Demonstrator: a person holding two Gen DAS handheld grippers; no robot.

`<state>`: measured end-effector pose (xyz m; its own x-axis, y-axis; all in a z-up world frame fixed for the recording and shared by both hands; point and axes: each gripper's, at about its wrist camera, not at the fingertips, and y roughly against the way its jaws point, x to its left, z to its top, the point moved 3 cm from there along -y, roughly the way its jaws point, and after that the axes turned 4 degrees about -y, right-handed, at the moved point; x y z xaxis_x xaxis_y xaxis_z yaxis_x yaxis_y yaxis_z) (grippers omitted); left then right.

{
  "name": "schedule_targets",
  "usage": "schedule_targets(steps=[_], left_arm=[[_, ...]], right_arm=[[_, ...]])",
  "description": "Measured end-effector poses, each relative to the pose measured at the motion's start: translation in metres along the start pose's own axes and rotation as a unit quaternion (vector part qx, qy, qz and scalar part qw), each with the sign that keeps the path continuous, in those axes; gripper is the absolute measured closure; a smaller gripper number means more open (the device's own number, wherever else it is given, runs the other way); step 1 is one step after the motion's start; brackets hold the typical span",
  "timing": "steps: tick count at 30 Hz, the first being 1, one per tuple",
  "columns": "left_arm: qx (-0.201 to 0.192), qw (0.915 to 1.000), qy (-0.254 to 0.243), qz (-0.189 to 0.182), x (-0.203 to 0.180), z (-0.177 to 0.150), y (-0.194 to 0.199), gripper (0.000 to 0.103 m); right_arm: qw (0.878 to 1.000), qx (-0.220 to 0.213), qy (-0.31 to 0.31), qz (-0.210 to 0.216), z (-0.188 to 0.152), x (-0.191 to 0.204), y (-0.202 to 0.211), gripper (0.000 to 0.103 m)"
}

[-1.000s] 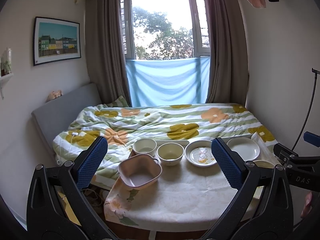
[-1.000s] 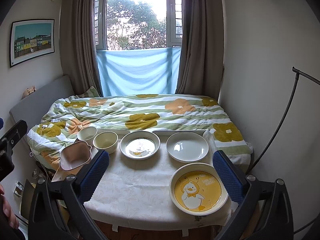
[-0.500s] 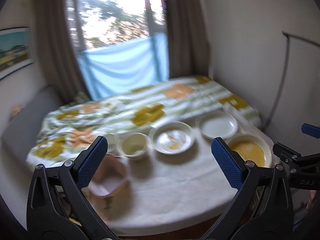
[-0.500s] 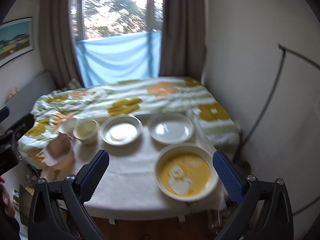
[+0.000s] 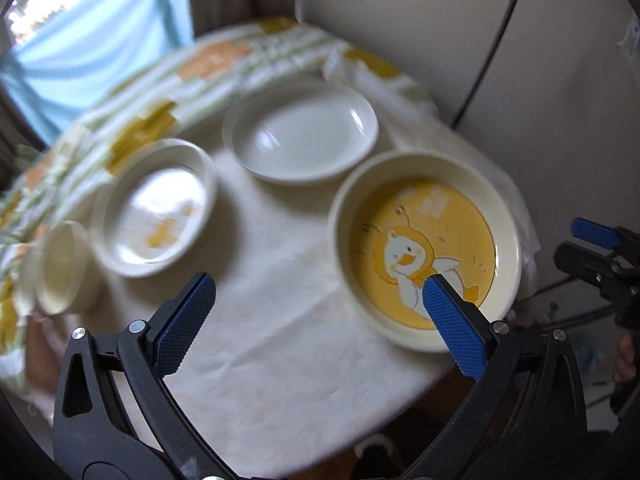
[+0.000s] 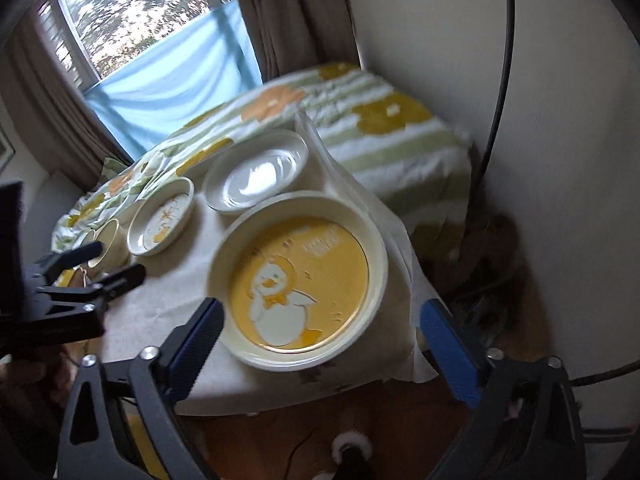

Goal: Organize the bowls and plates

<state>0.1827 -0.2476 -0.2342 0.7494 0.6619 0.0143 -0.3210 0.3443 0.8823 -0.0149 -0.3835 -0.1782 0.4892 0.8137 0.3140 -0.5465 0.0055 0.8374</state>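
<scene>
While both grippers hang open, the yellow duck plate lies flat.
Left gripper shows a cup; right gripper, just narrowing, shows floor.

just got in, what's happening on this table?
A person holds a gripper in each hand over a cloth-covered table of dishes. Both are open and hold nothing. The right gripper, its jaws just been closing a little, straddles the yellow duck plate. The left gripper hovers beside that plate. The white plate, the shallow bowl and a small bowl sit untouched.
</scene>
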Motion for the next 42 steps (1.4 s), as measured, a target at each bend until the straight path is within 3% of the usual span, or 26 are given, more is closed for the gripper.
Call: schedule_targets(steps=[7, 11, 13, 14, 18, 25, 33, 42], left_arm=[[0.081, 0.9952, 0.021, -0.050, 0.002, 0.002, -0.077, 0.028], [0.101, 0.9925, 0.026, -0.064, 0.003, 0.000, -0.092, 0.048], [0.109, 0.9909, 0.028, -0.074, 0.004, -0.001, -0.094, 0.056], [0.113, 0.9899, 0.029, -0.080, 0.004, -0.002, -0.097, 0.067], [0.116, 0.9878, 0.031, -0.100, 0.005, -0.003, -0.098, 0.078], [0.115, 0.9876, 0.015, -0.106, -0.004, -0.005, -0.097, 0.081], [0.108, 0.9896, 0.009, -0.094, -0.014, -0.003, -0.093, 0.082], [0.094, 0.9907, 0.044, -0.088, -0.005, -0.003, -0.077, 0.082]], right_arm=[[0.997, 0.058, -0.023, 0.038, 0.013, -0.033, -0.057, 0.045], [0.996, 0.071, -0.025, 0.048, 0.018, -0.037, -0.072, 0.053], [0.995, 0.076, -0.027, 0.051, 0.021, -0.037, -0.078, 0.064], [0.995, 0.079, -0.028, 0.051, 0.021, -0.037, -0.081, 0.069], [0.996, 0.075, -0.037, 0.033, 0.028, -0.040, -0.085, 0.077], [0.995, 0.085, -0.045, 0.016, 0.029, -0.046, -0.093, 0.089], [0.995, 0.085, -0.040, 0.016, 0.029, -0.043, -0.093, 0.089], [0.995, 0.093, -0.022, 0.035, 0.033, -0.034, -0.090, 0.089]])
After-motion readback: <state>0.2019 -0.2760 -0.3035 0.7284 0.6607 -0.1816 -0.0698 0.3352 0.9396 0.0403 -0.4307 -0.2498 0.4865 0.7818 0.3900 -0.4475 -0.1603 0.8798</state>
